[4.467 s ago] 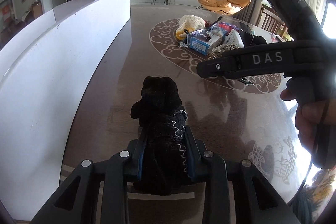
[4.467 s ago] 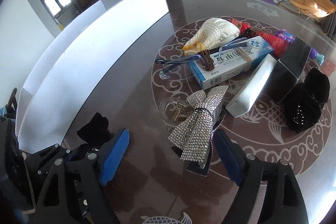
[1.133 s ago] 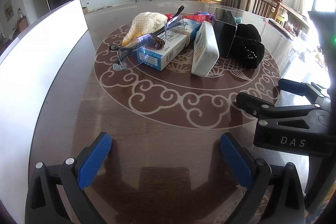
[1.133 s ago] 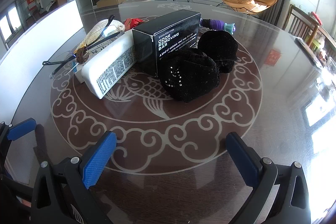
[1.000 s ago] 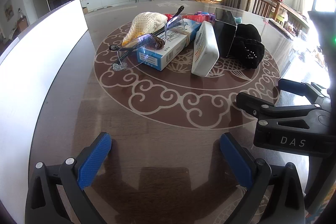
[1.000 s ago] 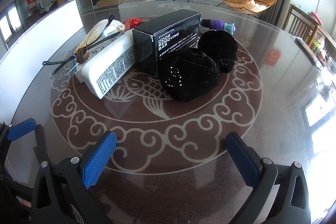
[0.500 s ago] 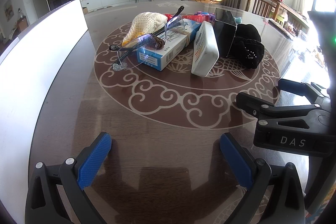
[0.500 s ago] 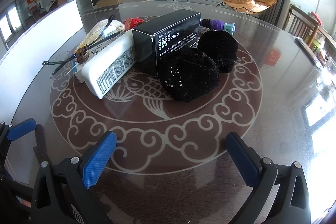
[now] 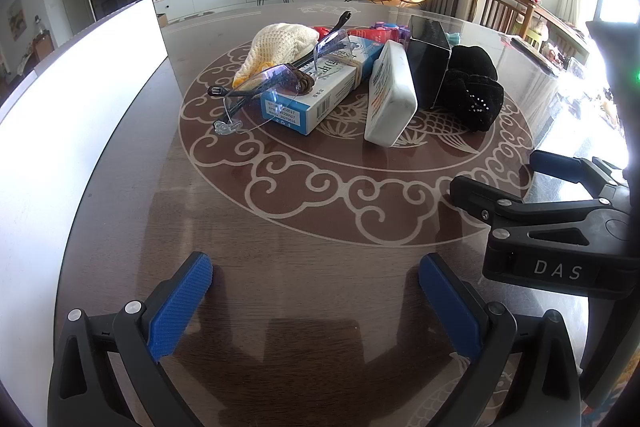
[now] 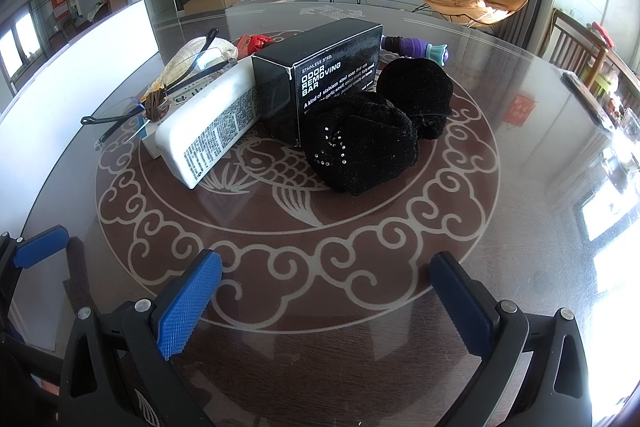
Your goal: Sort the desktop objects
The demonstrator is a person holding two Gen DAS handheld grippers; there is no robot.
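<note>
A heap of objects lies at the middle of the round table [image 9: 304, 227]: a blue-and-white carton [image 9: 320, 87] with clear glasses [image 9: 276, 79] over it, a cream knitted pouch [image 9: 276, 47], a white oblong case [image 9: 390, 95] on edge, a black box [image 10: 320, 79] printed ODOR REMOVING BAR, and two black velvet bows [image 10: 360, 143]. My left gripper [image 9: 316, 291] stands open and empty at the near edge, well short of the heap. My right gripper [image 10: 326, 291] is open and empty too, facing the bows. In the left wrist view the right gripper [image 9: 496, 179] shows at the right.
A tall white board [image 9: 60, 115] runs along the table's left side. A purple bottle [image 10: 416, 47] and a red packet [image 10: 252, 43] lie behind the heap. Bare patterned tabletop separates the heap from both grippers. Wooden chairs [image 10: 576, 43] stand at the right.
Over the last second nothing moved. Since 4.5 s ago the black plush toy has left my left gripper and the silver sequin bow has left my right; both have drawn back, open.
</note>
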